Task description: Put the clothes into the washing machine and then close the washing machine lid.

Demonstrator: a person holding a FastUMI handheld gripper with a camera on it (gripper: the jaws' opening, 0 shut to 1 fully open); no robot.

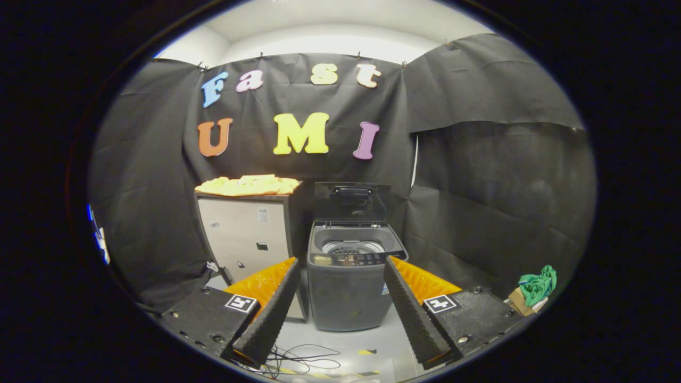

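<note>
My gripper [340,276] fingers spread wide apart, nothing between them. Washing machine [348,282] dead ahead at 12 o'clock, standing on the floor, seen through the gap between the fingers, lid [351,202] up and tub open. Yellow clothes [247,185] at 11 o'clock, lying on top of the cabinet [247,239] just beside the machine. Green cloth [538,284] on a small box at 3 o'clock. Cables [303,357] on floor under the fingers

My gripper [340,303]: two long wedge fingers [271,314], ridged inner faces, spread wide. Flat black mounts behind, each bearing square black-white marker [240,303], few round screws [218,338], I think.
</note>
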